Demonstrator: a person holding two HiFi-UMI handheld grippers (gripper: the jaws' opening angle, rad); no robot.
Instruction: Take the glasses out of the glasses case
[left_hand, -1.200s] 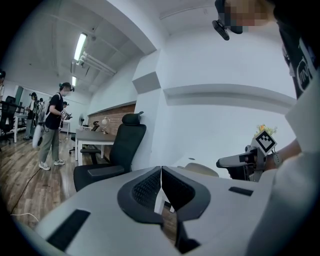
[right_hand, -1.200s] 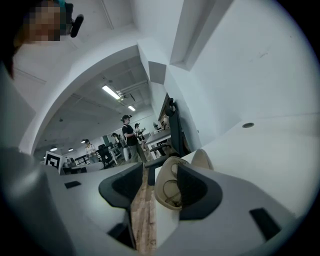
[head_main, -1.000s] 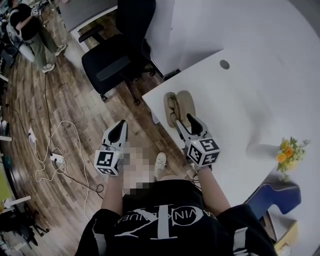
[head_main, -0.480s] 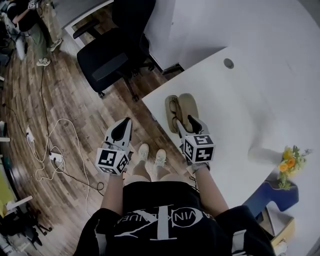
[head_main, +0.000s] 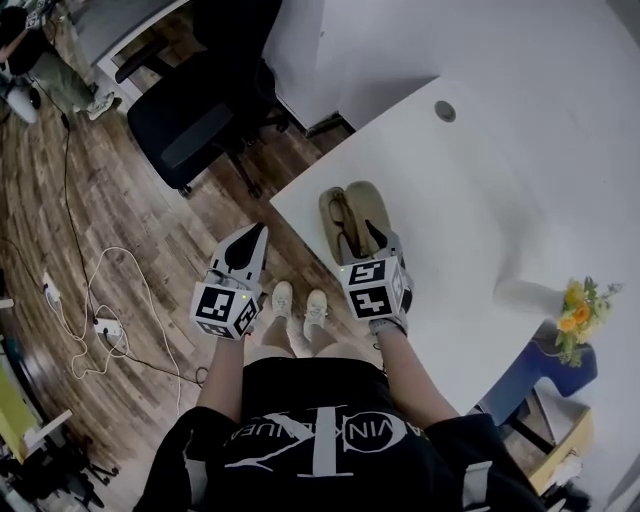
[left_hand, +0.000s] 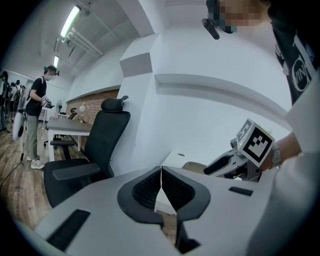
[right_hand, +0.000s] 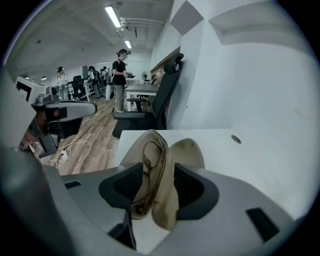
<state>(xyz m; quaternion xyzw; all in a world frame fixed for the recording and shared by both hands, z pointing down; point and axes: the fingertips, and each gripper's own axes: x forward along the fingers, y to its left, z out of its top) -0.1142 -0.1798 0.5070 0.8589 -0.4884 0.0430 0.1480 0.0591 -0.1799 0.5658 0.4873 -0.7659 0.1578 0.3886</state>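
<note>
An open tan glasses case (head_main: 366, 204) lies near the white table's (head_main: 480, 200) left corner, with thin-framed glasses (head_main: 342, 214) in its left half. My right gripper (head_main: 366, 243) is open at the case's near end. In the right gripper view its jaws stand to either side of the case (right_hand: 187, 150), with the glasses (right_hand: 149, 165) between them and untouched, right gripper (right_hand: 152, 187). My left gripper (head_main: 252, 238) hangs over the floor left of the table, shut and empty. The left gripper view shows the left gripper's (left_hand: 161, 176) pads touching, and the right gripper (left_hand: 235, 157) beyond.
A black office chair (head_main: 190, 120) stands on the wood floor beyond the table corner. A white cable (head_main: 100, 300) trails on the floor at left. A small flower bunch (head_main: 575, 310) sits at the table's right, and a cable hole (head_main: 445, 111) at its far side.
My right gripper has moved forward and a little left, so its jaws now reach the case's near end. The left gripper has stayed beside the table, shut.
</note>
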